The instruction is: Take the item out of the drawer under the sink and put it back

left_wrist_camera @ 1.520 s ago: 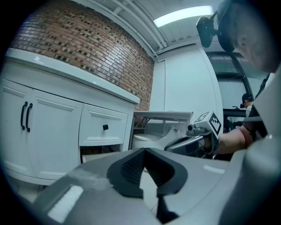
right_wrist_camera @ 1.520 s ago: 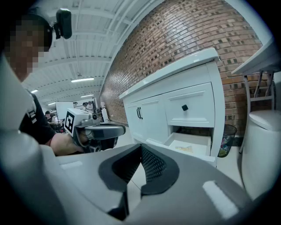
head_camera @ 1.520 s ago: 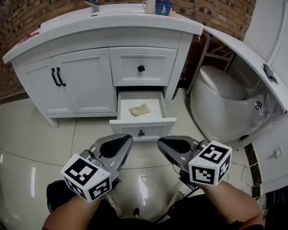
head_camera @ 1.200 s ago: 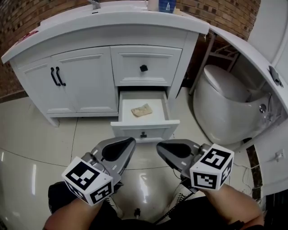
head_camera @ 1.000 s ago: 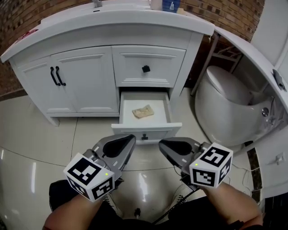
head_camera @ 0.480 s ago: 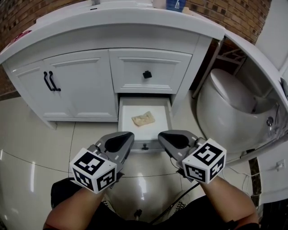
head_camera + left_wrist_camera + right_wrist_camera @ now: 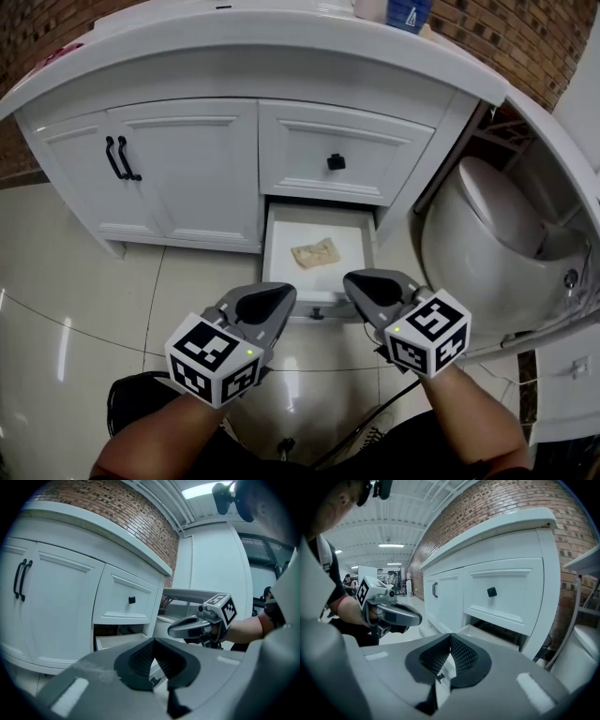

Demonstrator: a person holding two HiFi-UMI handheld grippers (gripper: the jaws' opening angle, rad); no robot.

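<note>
While the left tongs (image 7: pixel 279 296) and right tongs (image 7: pixel 361 284) hang side by side, both closed on nothing, a crumpled tan item (image 7: pixel 316 254) lies just beyond them in the open bottom drawer (image 7: pixel 273 258); farthest off, a blue container (image 7: pixel 410 13) on the table (image 7: pixel 281 47) bears white print too small to read

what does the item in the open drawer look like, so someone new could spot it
On the white vanity, look right of the double doors, below the closed drawer with a black knob, to the pulled-out drawer. Lying on its white floor is a small crumpled tan item, the only thing in it.
</note>
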